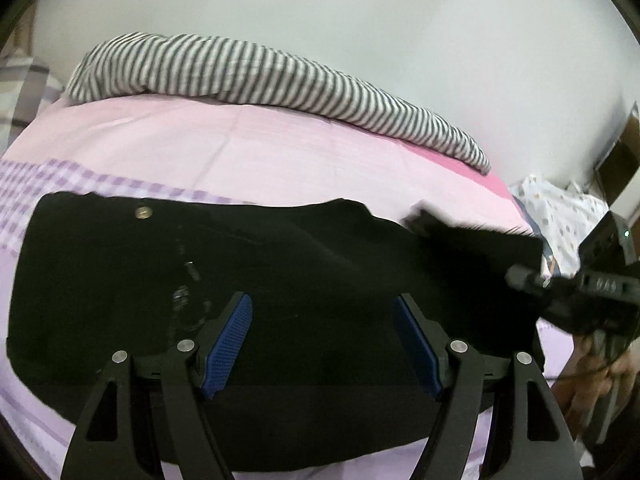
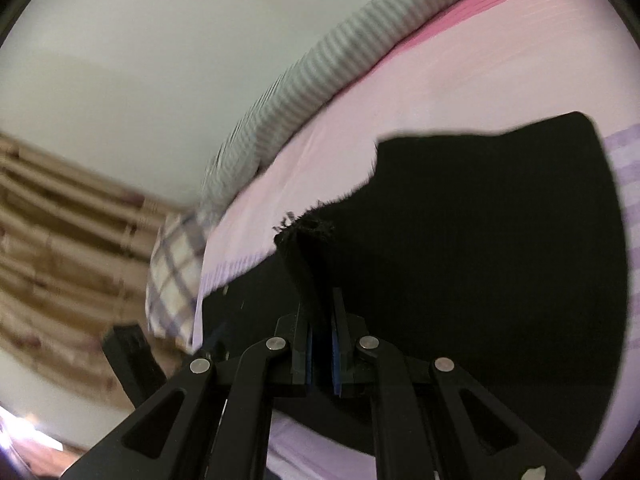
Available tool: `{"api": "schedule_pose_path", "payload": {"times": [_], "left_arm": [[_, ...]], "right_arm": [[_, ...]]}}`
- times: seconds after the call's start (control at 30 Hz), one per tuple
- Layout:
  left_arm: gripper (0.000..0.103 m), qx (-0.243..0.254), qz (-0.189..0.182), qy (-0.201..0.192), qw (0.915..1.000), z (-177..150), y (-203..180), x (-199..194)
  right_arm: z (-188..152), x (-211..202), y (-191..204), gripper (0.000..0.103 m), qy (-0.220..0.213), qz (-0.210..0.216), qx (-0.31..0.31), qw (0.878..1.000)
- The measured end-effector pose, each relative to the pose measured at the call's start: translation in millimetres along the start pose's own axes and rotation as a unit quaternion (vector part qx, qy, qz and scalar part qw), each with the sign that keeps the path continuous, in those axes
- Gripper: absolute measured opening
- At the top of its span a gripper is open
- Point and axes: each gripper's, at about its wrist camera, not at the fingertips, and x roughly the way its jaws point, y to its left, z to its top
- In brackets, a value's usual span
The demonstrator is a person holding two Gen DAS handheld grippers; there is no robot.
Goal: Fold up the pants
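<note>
Black pants (image 1: 300,272) lie folded on the pink bed sheet (image 1: 240,148), with a brass button (image 1: 144,212) near the waistband at the upper left. My left gripper (image 1: 322,340) is open, its blue pads (image 1: 230,344) hovering just over the near part of the pants, holding nothing. My right gripper (image 2: 320,340) is shut on a frayed hem of the pants (image 2: 306,248) and holds it lifted above the rest of the cloth (image 2: 500,260). It also shows in the left wrist view (image 1: 580,292) at the pants' right end.
A grey striped blanket (image 1: 260,76) lies along the far side of the bed by the white wall. A checked pillow (image 2: 176,276) sits at the bed's end. A patterned cloth (image 1: 560,216) lies beyond the bed's right edge. Curtains (image 2: 60,240) hang at left.
</note>
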Motion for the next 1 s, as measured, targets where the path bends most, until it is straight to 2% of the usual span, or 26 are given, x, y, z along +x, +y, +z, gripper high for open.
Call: {"api": "schedule_pose_path", "payload": {"times": [0.17, 0.3, 0.47, 0.57, 0.7, 0.73, 0.83, 1.0], "left_arm": [[0.073, -0.020, -0.008, 0.005, 0.9998, -3, 15, -8], [0.073, -0.032, -0.027, 0.016, 0.9990, -5, 19, -7], [0.073, -0.036, -0.033, 0.015, 0.9987, -3, 18, -8], [0.073, -0.033, -0.034, 0.012, 0.9988, 0, 16, -9], [0.073, -0.033, -0.041, 0.018, 0.9985, 3, 12, -8], [0.073, -0.035, -0.045, 0.022, 0.9981, 4, 13, -8], [0.073, -0.045, -0.053, 0.032, 0.9971, 1, 13, -8], [0.073, -0.062, -0.073, 0.067, 0.9931, -9, 17, -6]], "right_arm": [[-24, 35, 20, 0.008, 0.051, -0.010, -0.038, 0.998], [-38, 50, 27, 0.009, 0.073, -0.029, -0.072, 0.994], [-51, 58, 28, 0.009, 0.097, -0.029, -0.091, 0.991], [-59, 70, 30, 0.011, 0.115, -0.046, -0.112, 0.986], [-62, 73, 26, 0.020, 0.124, -0.047, -0.104, 0.986], [-63, 69, 24, 0.026, 0.124, -0.048, -0.103, 0.986], [-62, 63, 30, 0.032, 0.112, -0.047, -0.108, 0.987], [-65, 47, 26, 0.047, 0.109, -0.026, -0.094, 0.989]]}}
